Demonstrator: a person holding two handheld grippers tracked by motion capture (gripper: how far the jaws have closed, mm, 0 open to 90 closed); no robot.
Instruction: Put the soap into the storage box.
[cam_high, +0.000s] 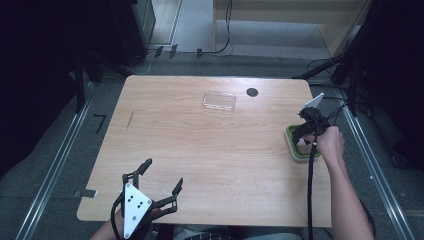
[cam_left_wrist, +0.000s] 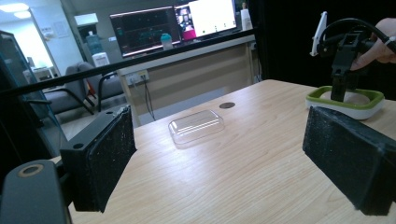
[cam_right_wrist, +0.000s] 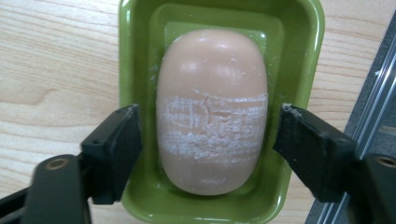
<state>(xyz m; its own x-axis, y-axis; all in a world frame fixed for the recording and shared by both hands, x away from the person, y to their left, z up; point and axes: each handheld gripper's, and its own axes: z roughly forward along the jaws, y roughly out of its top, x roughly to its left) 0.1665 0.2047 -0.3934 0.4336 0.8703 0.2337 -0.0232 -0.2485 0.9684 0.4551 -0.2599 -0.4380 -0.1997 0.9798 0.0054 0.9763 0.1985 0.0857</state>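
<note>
A pale pink oval bar of soap (cam_right_wrist: 212, 112), scored with white marks across its middle, lies in a green soap dish (cam_right_wrist: 299, 56) with a white base near the table's right edge (cam_high: 292, 150). My right gripper (cam_right_wrist: 210, 126) points down into the dish with one jaw on each side of the soap. A narrow gap shows on both sides, so it is open. From the high view it is over the dish (cam_high: 302, 135). My left gripper (cam_high: 163, 173) stands open over the table's near left part, nothing between its jaws (cam_left_wrist: 219, 158).
A clear plastic lid (cam_high: 219, 101) lies on the wooden table toward the far middle, with a small black round spot (cam_high: 252, 92) to its right. The dish sits close to the table's right edge, beside a metal rail (cam_right_wrist: 373, 93).
</note>
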